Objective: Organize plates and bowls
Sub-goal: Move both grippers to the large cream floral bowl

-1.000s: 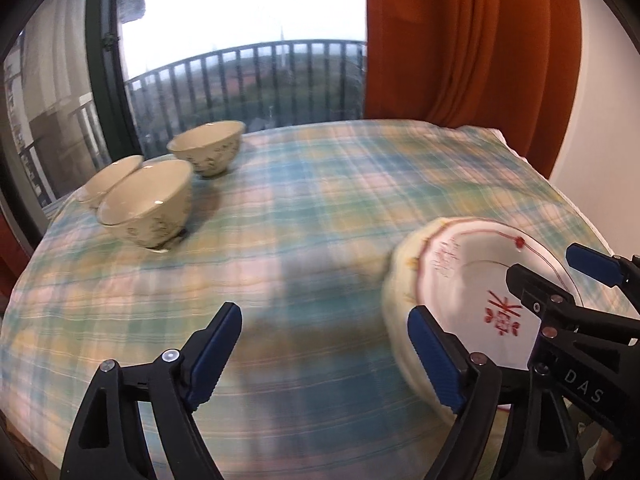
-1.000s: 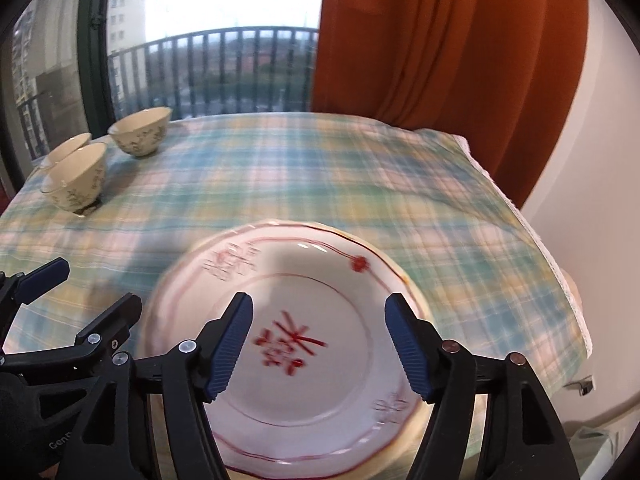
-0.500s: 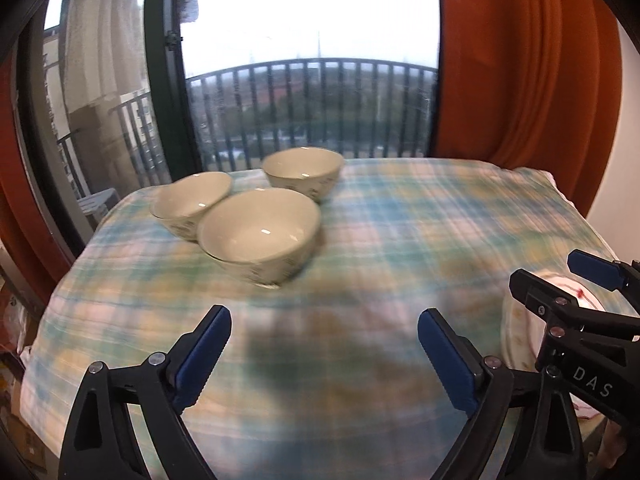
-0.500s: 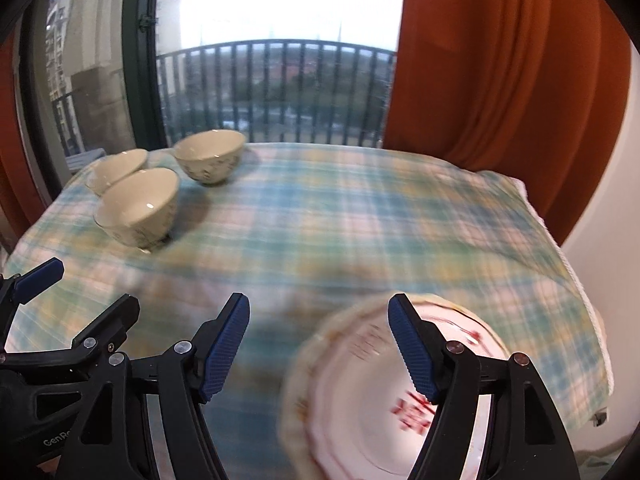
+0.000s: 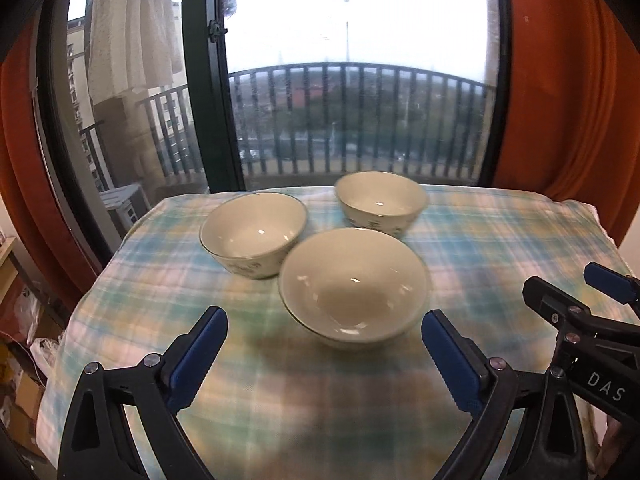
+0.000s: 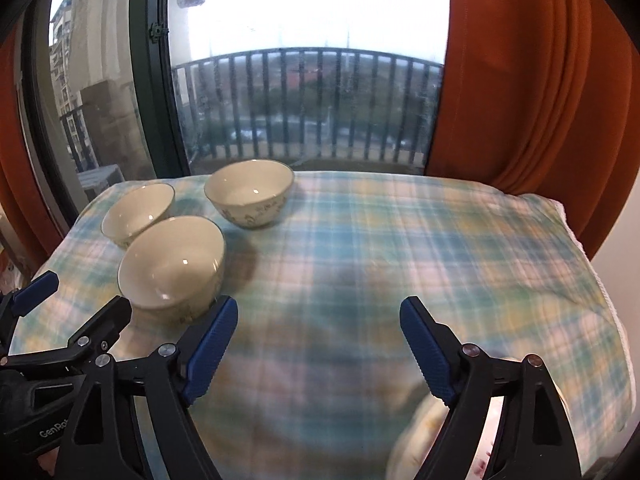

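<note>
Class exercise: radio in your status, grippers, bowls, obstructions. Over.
Left gripper open, empty; right gripper opening, empty. Three bowls clustered on tablecloth, untouched. Path clear.

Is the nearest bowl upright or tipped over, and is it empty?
Upright and empty: the nearest bowl sits rim-up on the tablecloth, its bare cream inside showing.

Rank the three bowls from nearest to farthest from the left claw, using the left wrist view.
From the left claw, jaws open and empty:
1. Front bowl, just ahead, centre.
2. Left bowl, behind it, left.
3. Back bowl, towards the window, slightly right.
The last two are fairly close in range.
</note>
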Demonstrator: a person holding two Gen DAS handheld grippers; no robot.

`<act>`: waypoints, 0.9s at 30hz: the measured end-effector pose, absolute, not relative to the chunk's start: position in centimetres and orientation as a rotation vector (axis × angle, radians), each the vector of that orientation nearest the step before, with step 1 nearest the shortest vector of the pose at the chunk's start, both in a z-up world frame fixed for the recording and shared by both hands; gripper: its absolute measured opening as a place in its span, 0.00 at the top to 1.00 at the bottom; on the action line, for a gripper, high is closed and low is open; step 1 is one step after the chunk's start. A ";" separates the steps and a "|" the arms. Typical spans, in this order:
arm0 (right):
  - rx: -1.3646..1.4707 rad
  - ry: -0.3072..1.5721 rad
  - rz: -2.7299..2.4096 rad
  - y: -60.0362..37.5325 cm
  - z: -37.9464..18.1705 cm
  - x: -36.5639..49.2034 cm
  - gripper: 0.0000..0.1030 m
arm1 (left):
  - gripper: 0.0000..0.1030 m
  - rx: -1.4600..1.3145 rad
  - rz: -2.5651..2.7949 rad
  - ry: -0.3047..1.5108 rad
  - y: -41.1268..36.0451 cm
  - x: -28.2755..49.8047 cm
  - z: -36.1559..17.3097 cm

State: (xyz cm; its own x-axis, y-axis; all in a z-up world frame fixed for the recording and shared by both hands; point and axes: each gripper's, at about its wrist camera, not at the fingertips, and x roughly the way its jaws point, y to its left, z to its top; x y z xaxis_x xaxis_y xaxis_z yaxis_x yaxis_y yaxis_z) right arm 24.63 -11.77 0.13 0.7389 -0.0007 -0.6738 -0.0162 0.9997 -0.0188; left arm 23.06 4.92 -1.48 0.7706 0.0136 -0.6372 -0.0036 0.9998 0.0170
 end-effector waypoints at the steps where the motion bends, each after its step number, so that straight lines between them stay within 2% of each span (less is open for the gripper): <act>1: -0.025 0.736 0.009 -11.4 0.0 25.2 0.17 | 0.05 0.016 0.015 0.691 5.2 23.5 -1.6; 7: 0.024 0.743 0.020 -9.7 -1.1 28.7 0.17 | 0.06 0.028 0.089 0.687 6.8 26.4 -2.6; 12: 0.048 0.745 0.050 -7.9 -2.0 31.0 0.17 | 0.14 0.013 0.084 0.736 7.2 28.6 -4.1; 16: 0.038 0.736 0.062 -6.6 -2.6 32.1 0.17 | 0.24 -0.003 0.084 0.741 7.2 29.6 -4.8; 21: 0.067 0.752 0.059 -6.2 -3.7 33.5 0.18 | 0.42 -0.017 0.063 0.771 7.1 30.7 -6.0; 22: 0.069 0.754 0.063 -6.1 -3.9 33.7 0.19 | 0.48 -0.023 0.063 0.777 7.1 30.9 -6.2; 23: 0.070 0.756 0.066 -6.0 -4.0 33.8 0.25 | 0.53 -0.031 0.069 0.781 7.2 31.0 -6.4; 27: 0.060 0.781 0.087 -5.4 -4.9 34.7 0.39 | 0.62 -0.072 0.081 0.793 7.7 31.6 -7.0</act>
State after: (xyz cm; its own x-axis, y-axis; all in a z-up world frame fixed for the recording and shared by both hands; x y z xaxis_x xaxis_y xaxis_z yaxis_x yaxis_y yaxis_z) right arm 34.71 -5.36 -4.93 0.7071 0.1005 -0.7000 -0.0564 0.9947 0.0859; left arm 31.61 7.69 -6.98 0.6991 0.0453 -0.7136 -0.0997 0.9944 -0.0345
